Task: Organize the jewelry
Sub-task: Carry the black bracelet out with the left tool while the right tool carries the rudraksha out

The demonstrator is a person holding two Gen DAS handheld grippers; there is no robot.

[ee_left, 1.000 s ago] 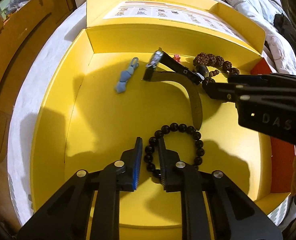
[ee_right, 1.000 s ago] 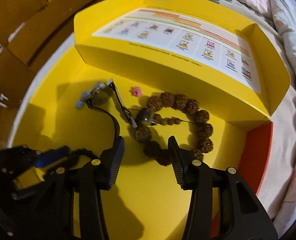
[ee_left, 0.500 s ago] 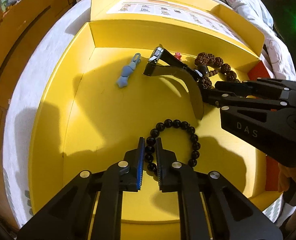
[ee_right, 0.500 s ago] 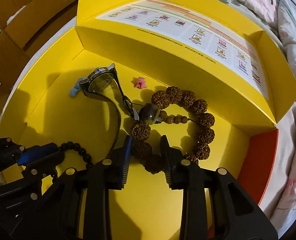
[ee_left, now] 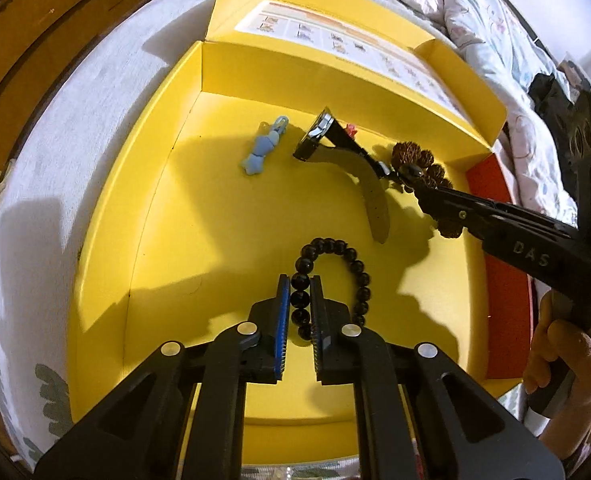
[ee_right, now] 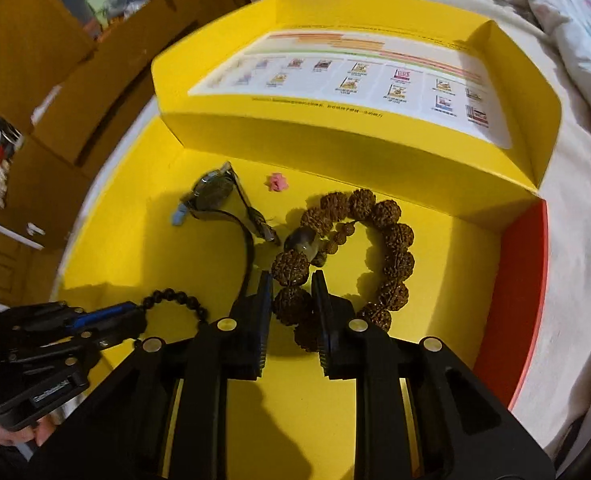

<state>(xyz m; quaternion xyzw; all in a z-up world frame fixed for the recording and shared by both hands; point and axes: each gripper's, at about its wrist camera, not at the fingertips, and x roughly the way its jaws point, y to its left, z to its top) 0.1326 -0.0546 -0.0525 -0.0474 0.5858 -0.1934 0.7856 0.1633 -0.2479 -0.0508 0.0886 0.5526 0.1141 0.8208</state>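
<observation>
A black bead bracelet (ee_left: 347,264) lies in the yellow box (ee_left: 111,240); my left gripper (ee_left: 299,284) is shut on its near side. It also shows in the right wrist view (ee_right: 175,298). A brown seed-bead bracelet (ee_right: 391,248) lies at the right; my right gripper (ee_right: 293,284) is shut on its large beads. It shows partly in the left wrist view (ee_left: 415,156). A black-strapped wristwatch (ee_left: 335,148) lies between them, also in the right wrist view (ee_right: 215,194).
A blue charm (ee_left: 261,152) and a small pink piece (ee_right: 277,182) lie near the back wall. The box lid (ee_right: 375,80) stands open behind, with a printed sheet. A red edge (ee_right: 523,280) borders the box on the right. Bedding surrounds it.
Both grippers closed from open: the left onto the black bead bracelet, the right onto the brown seed-bead bracelet. Both views have pulled up and back slightly.
</observation>
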